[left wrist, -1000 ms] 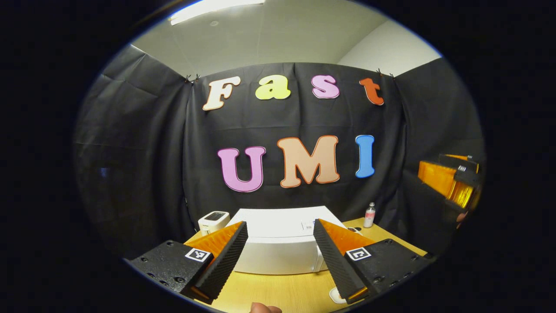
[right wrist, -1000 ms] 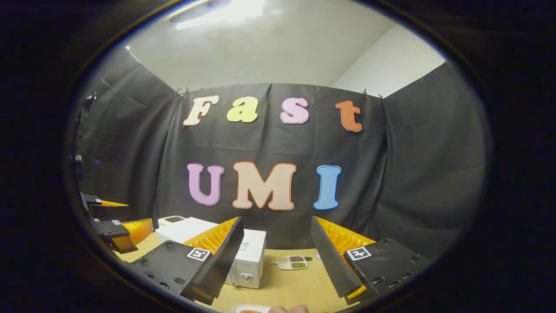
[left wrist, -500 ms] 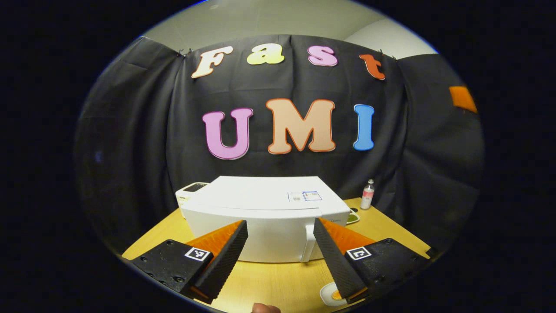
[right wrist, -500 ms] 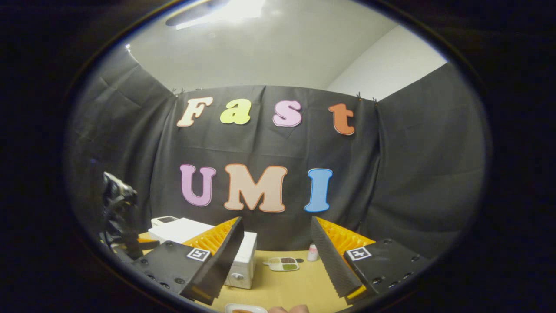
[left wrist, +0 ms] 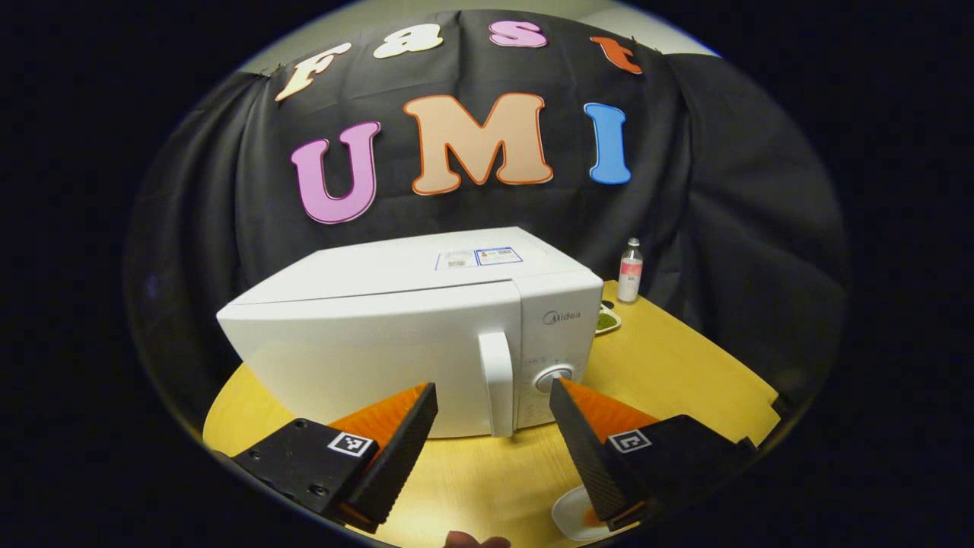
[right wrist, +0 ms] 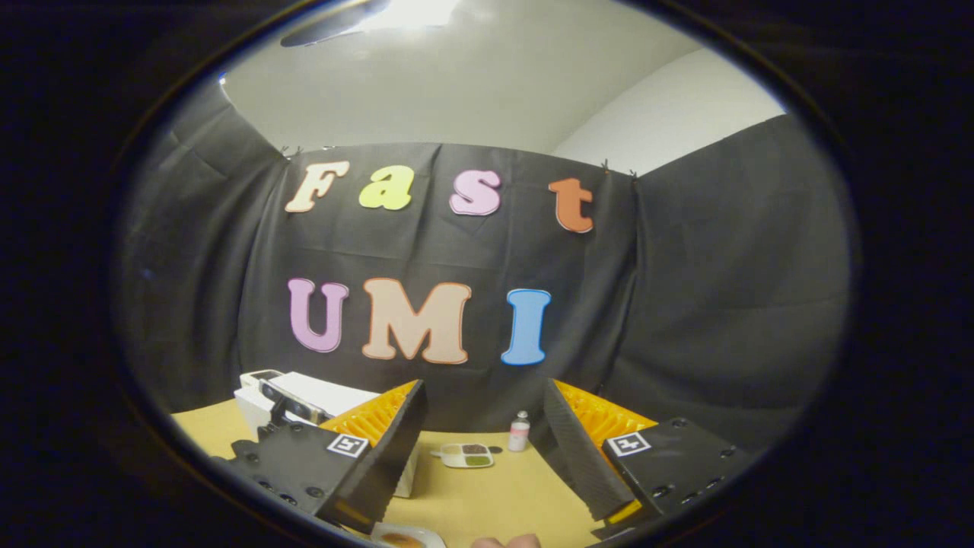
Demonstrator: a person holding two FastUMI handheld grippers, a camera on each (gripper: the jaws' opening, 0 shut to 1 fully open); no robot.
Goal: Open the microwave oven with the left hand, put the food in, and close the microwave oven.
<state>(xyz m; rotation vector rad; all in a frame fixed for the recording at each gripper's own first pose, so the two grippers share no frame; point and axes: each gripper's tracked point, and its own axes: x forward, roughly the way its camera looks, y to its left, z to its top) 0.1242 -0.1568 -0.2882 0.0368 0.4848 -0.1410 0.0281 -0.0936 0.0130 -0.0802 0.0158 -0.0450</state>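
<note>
Your left gripper point(left wrist: 493, 396), jaws wide and empty, faced the shut microwave point(left wrist: 411, 335) at 12 o'clock; its rigid, likely slick door handle point(left wrist: 496, 383), left of the dial point(left wrist: 553, 377), was probably your hold.

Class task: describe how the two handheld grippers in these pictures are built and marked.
The left gripper has two wedge-shaped fingers with ribbed inner faces, mounted on black blocks with screw holes. Each block carries a small square black-and-white marker. The right gripper is built alike: ribbed wedge fingers, black screwed blocks, square markers.
</note>
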